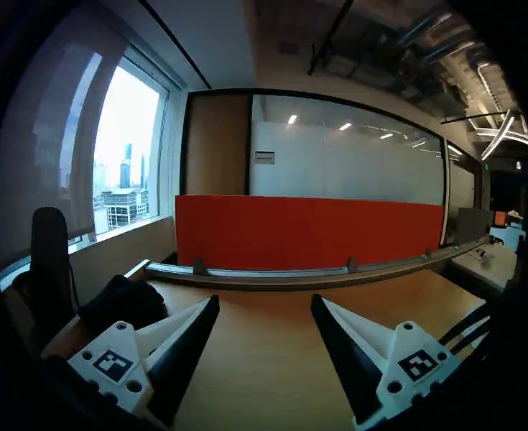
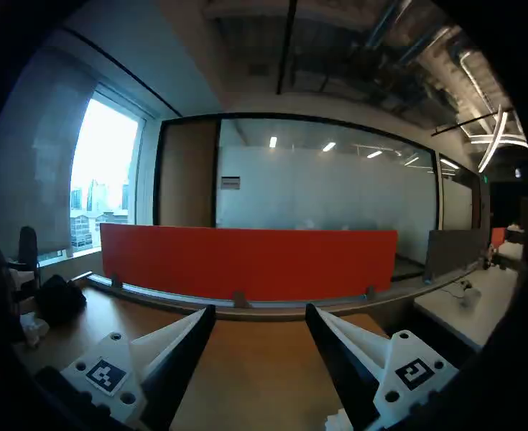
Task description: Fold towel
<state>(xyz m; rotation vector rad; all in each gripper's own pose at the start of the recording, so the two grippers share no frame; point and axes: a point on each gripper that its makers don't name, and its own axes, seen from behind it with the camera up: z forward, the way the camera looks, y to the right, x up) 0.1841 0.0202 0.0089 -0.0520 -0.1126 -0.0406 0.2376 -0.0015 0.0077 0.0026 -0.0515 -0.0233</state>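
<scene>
Towel-folding claws — left claw [image 1: 264,297] wide open, holding nothing, right claw [image 2: 260,307] likewise — above wooden desk [image 1: 264,366], orange partition [image 1: 299,231] behind

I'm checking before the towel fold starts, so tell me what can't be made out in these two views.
- Left gripper view: dark bundle, too shadowed to identify.
- Right gripper view: white scrap, cut off by the bottom edge, so unclear what it is.
- Right gripper view: small items on the far white desk, too small to name.
</scene>
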